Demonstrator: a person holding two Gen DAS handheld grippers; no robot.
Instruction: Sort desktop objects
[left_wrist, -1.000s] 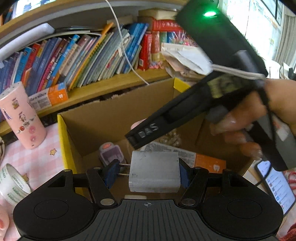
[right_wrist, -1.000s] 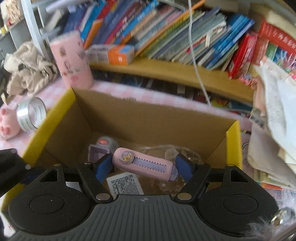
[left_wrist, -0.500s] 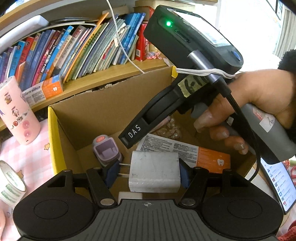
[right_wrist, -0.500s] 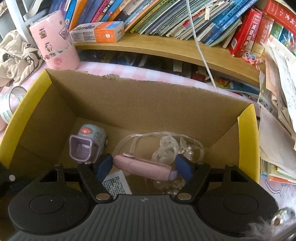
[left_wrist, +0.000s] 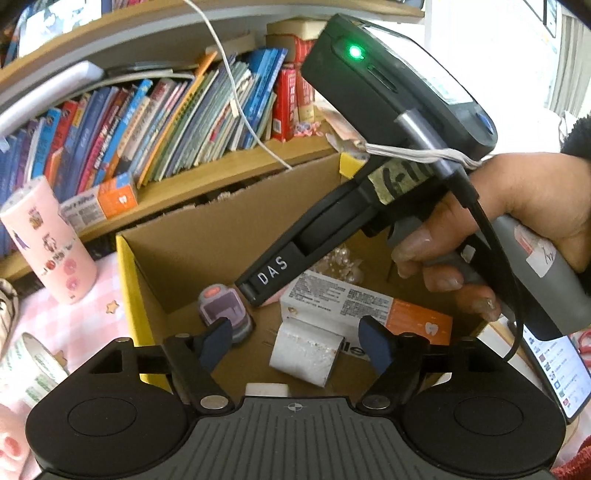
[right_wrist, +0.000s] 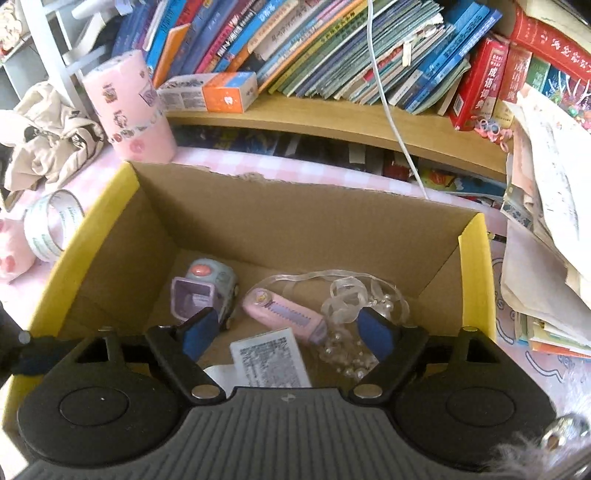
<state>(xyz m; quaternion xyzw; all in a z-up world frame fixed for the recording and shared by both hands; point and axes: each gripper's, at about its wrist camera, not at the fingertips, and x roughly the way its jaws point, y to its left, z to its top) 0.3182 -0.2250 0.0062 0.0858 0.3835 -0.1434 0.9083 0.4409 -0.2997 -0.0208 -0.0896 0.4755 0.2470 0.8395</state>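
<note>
Both jaws are opening over the box (right_wrist: 476, 258). Left gripper (left_wrist: 295, 341) lets go; the charger (left_wrist: 304, 354) lies on the floor. Right gripper (right_wrist: 286, 334) is empty, cutter (right_wrist: 284, 315) down. Lift straight up, clear of the walls.

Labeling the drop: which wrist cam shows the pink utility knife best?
Right wrist. The pink utility knife lies in full view on the cardboard box floor, between the opening pads and untouched by them. In the left wrist view the other gripper's body covers that spot; at most a pink sliver shows.
</note>
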